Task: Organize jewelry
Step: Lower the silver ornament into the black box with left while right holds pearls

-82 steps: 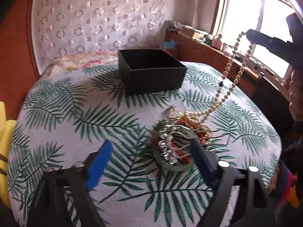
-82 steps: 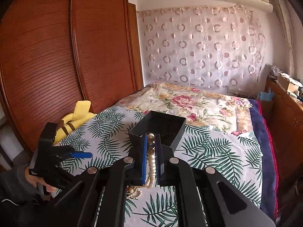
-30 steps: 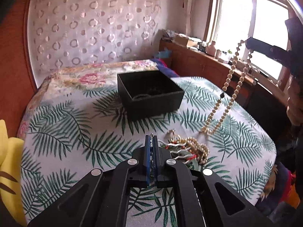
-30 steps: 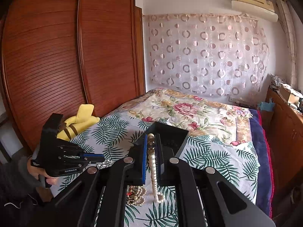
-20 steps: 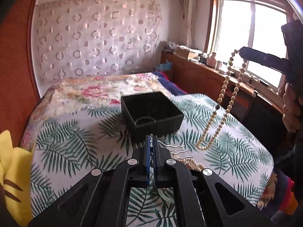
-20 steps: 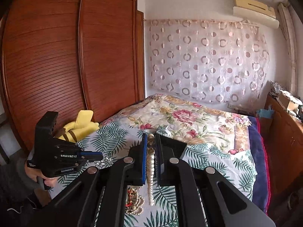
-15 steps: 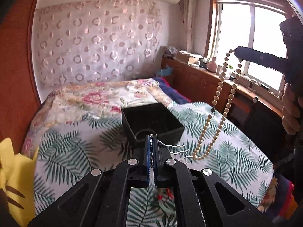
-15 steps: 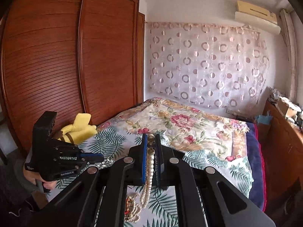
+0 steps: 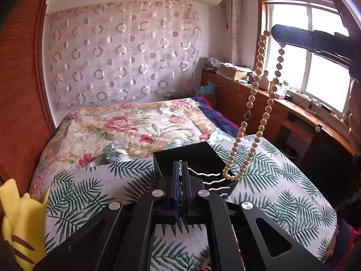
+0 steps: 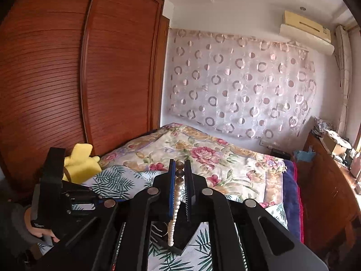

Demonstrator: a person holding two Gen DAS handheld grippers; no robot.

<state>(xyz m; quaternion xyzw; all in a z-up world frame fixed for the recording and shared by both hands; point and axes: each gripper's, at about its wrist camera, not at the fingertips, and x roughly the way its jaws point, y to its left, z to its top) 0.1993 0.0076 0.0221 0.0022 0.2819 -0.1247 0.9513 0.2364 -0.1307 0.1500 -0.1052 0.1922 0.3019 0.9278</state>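
My left gripper [image 9: 179, 169] is shut on a silver hair comb [image 9: 206, 181]; its wavy prongs stick out to the right above the black box [image 9: 191, 155]. My right gripper [image 10: 179, 169] is shut on a pearl necklace [image 10: 174, 207], which hangs in a long loop [image 9: 252, 117] with its lower end over the box's right side. The right gripper also shows in the left wrist view [image 9: 311, 39], high at the right. The left gripper shows low at the left in the right wrist view [image 10: 67, 198].
The box stands on a table with a palm-leaf cloth [image 9: 270, 192]. A little red and green jewelry [image 9: 204, 263] shows low between the left gripper's arms. A yellow plush toy [image 9: 20, 221] lies left. A floral bed [image 9: 126, 126] is behind, a wooden counter [image 9: 293, 110] right.
Both grippers have risen. The left gripper closed on the comb and lifted it from the pile toward the box. The necklace came clear of the pile and swung over the box.
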